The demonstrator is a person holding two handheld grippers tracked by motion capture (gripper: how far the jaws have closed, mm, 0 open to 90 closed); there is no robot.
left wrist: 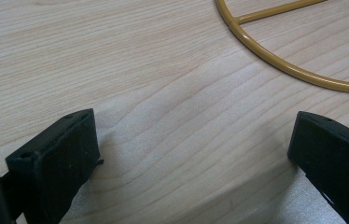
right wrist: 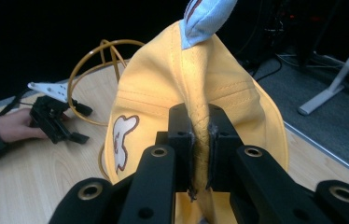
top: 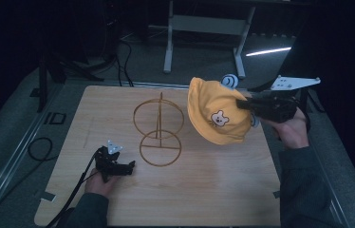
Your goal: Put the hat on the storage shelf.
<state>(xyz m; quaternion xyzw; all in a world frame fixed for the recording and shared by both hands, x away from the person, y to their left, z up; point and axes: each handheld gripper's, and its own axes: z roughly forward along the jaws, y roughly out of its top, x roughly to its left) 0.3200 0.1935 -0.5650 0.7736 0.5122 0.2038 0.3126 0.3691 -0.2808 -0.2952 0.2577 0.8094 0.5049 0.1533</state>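
The right gripper is held up over the right side of the wooden surface, its fingers clamped on a fold of a yellow hat. The hat hangs in the air, clear of the surface, to the right of the wire stand. It carries a small bear patch on its near side and a light blue ear at its far edge. In the right gripper view the pinched fabric rises between the two fingers, with the blue ear at the top and the bear patch to the left.

The stand, of thin golden wire, sits near the middle of the surface: a flat ring with a cross bar at its base, a post, and a second ring higher up.

The left gripper rests low on the near left of the surface, held by a hand, just left of the stand's base ring. Its fingers are wide apart with bare wood between them, and an arc of the base ring lies just beyond.
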